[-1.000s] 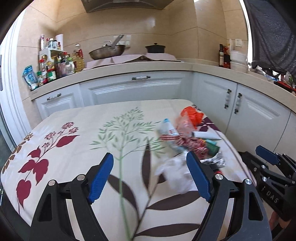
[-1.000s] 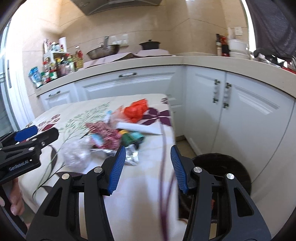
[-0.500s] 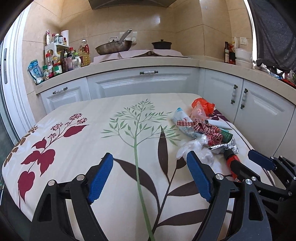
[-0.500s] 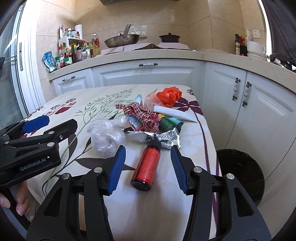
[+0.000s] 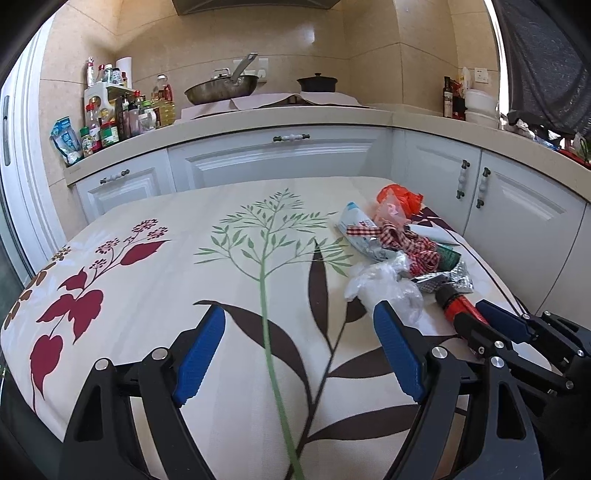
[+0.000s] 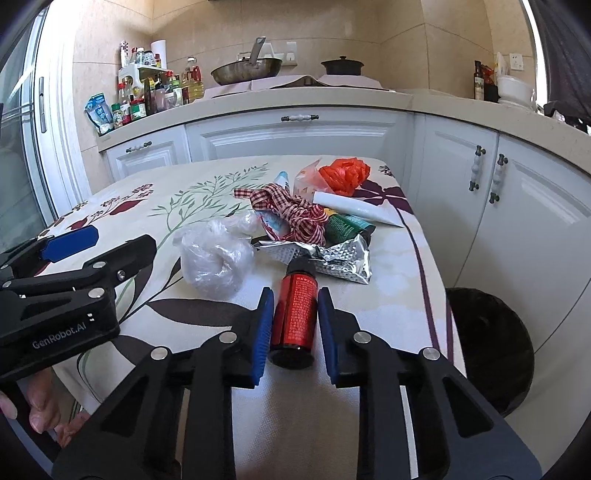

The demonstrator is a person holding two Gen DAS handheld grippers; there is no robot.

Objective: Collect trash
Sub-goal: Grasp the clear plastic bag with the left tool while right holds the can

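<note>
Hiding the red bottle's (image 6: 295, 314) sides, right gripper (image 6: 295, 325) closing.

Bright daylight, both views sharp w/o blur. You get heavy fisheye bending and dark vignette at corners. Glare on wall tiles (image 5: 314, 35); soft shadows under trash pile (image 6: 295, 221).

- I see a glossy red metallic bottle (image 6: 295, 314) at my 12 o'clock.
- Crinkled embossed foil (image 6: 343, 258), shiny.
- Thin clear plastic bag (image 6: 214, 254).
- Matt printed tablecloth (image 6: 369, 306).
</note>
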